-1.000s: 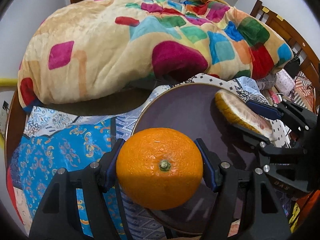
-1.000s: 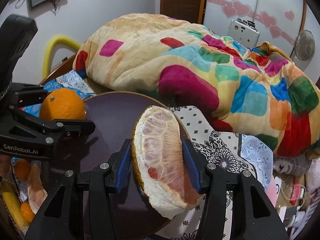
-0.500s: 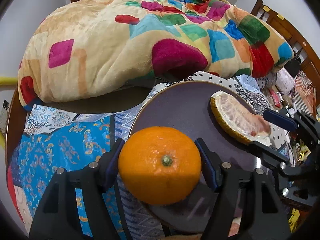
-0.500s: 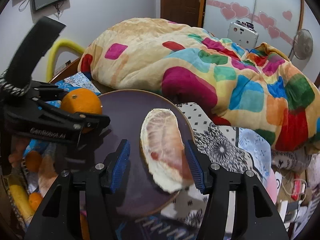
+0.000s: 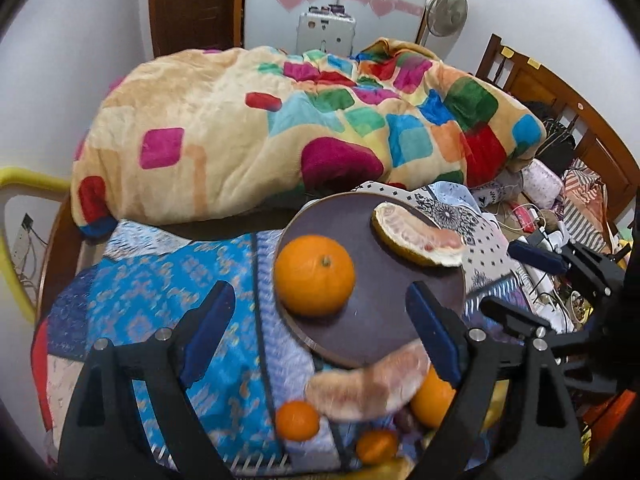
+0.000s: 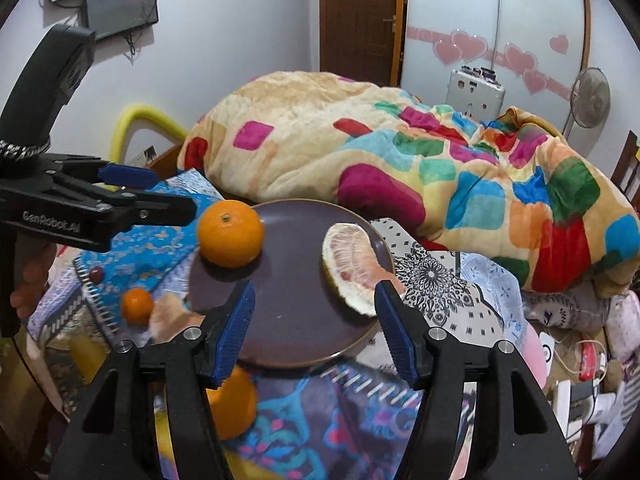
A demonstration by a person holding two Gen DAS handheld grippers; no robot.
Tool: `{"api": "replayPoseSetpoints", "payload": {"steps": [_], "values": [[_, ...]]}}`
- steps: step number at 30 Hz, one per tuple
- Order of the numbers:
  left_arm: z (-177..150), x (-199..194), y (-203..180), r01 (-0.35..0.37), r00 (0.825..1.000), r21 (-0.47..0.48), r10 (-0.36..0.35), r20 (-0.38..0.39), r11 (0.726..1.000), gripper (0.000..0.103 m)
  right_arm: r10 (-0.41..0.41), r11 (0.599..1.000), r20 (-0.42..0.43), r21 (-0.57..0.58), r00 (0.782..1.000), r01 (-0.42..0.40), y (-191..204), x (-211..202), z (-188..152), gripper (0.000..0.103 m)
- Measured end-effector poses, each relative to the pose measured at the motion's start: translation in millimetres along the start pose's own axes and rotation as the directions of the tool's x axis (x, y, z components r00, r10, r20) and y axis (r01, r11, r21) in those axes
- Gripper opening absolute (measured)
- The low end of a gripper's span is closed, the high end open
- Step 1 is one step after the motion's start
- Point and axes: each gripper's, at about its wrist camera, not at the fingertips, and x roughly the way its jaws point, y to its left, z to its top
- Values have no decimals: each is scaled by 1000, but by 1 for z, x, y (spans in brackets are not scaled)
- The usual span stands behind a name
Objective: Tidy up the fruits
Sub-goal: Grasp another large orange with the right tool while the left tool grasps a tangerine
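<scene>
Left wrist view: left gripper [image 5: 316, 320] jaws opening, empty; round orange [image 5: 315, 275] released at nine o'clock on dark purple plate [image 5: 360, 332]. Right gripper [image 6: 314, 330] likewise opening, peeled pomelo wedge [image 6: 354, 266] at three o'clock. Placing judged done; next, fetching remaining small orange [image 5: 297, 420].

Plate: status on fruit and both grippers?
Left gripper, right gripper: opening, empty. Orange and pomelo wedge on plate. Nothing in the way.

A bright orange [image 5: 315, 275] and a pale pink pomelo wedge [image 5: 416, 238] (yellow rind) sit on a dark purple plate [image 5: 380, 320], beside blue patterned cloth [image 5: 160, 280] and a cream blanket [image 5: 280, 128] with multicoloured squares.
</scene>
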Motion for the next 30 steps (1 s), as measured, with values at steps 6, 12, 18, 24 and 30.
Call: {"api": "replayPoseSetpoints", "payload": {"steps": [6,12,18,24,30], "values": [[-37,-33,10,-53,998,-1,53,27,999,88,21,1000,17,20,1000,-21,12,-17,-12,64],[-72,-48,21,-86,996,-1,86,32,996,88,18,999,7,34,1000,-18,27,-19,-31,68],[-98,-49,31,-87,996,-10,88,27,996,88,25,999,-47,45,999,-23,37,-2,-47,69],[-116,-43,31,-106,994,26,105,30,994,88,33,998,-97,51,995,-28,46,15,-57,69],[-127,-35,35,-100,995,28,99,26,995,88,29,998,-134,51,991,-22,48,30,-59,69]]}}
